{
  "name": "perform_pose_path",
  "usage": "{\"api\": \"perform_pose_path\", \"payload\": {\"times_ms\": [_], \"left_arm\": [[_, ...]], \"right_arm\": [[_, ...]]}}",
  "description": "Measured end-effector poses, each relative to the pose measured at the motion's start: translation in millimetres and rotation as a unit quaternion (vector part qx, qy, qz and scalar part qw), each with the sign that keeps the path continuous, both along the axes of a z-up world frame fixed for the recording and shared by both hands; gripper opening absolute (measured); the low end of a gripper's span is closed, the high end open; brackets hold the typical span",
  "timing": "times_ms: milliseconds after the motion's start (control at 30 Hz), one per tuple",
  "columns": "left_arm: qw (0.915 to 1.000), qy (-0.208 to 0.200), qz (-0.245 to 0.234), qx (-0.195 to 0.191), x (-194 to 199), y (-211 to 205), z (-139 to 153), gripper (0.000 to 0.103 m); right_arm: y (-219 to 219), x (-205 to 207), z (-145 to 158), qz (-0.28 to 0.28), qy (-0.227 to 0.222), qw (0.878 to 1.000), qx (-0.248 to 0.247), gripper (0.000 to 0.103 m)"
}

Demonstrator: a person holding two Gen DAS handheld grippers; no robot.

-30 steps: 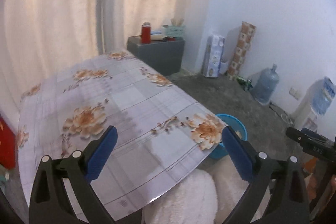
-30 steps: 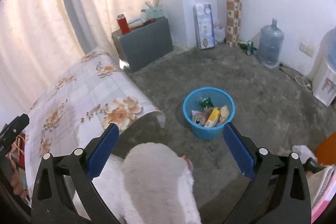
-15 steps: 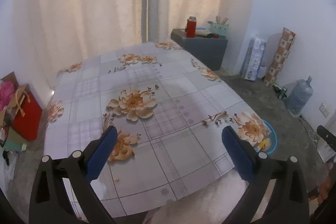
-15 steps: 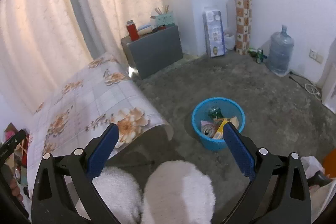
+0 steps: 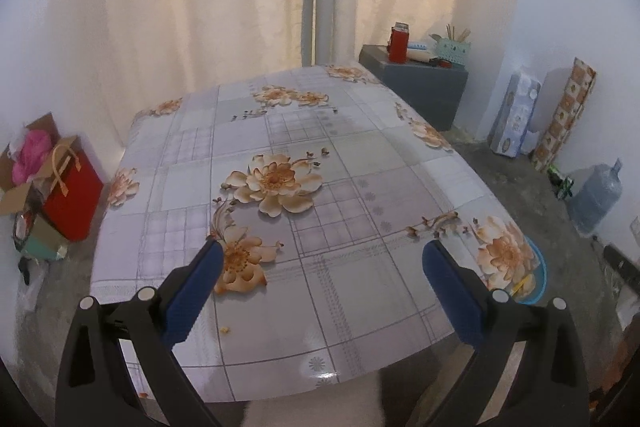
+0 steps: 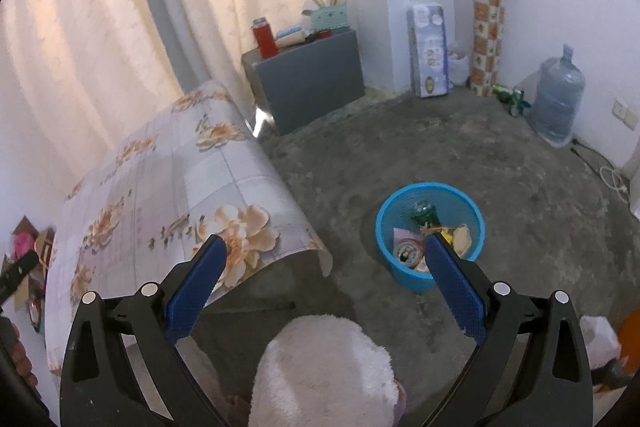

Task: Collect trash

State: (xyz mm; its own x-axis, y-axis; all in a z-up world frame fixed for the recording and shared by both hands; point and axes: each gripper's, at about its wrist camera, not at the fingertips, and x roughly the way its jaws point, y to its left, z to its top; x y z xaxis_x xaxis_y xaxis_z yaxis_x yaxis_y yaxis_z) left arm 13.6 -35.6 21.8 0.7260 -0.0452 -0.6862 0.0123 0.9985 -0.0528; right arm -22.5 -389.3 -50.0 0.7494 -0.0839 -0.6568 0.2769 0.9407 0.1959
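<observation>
A blue trash basket [image 6: 472, 223] stands on the floor right of the table and holds a can, a green bottle and wrappers. Its rim shows past the table corner in the left wrist view [image 5: 540, 279]. My right gripper [image 6: 322, 247] is open and empty, held high above the floor between table and basket. My left gripper [image 5: 320, 251] is open and empty above the near part of the floral table [image 5: 360, 299]. A small yellow crumb [image 5: 225, 328] lies on the table near the left finger.
A grey cabinet [image 6: 308, 83] with a red flask stands by the curtain. A water jug [image 6: 558, 103], a tissue pack and a patterned roll line the right wall. A red bag [image 5: 74, 195] and boxes sit left of the table. My fluffy white slippers [image 6: 320, 375] are below.
The left gripper has swung left and back, now showing the whole table and the bags beside it. The right gripper has risen slightly, with the basket lower right in view. Both stay open.
</observation>
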Motion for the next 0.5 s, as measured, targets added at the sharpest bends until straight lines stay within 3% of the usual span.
{"api": "perform_pose_path", "payload": {"times_ms": [267,500], "left_arm": [[0.9997,-0.007,-0.013,-0.022,-9.0,11.0,2.0,0.098],[0.9992,-0.017,-0.022,-0.028,-26.8,52.9,-1.8,0.098]], "right_arm": [[28.5,-12.3,-0.8,0.018,0.022,1.000,-0.010,0.095],[65.1,-35.2,13.9,-0.002,-0.001,1.000,-0.010,0.095]]}}
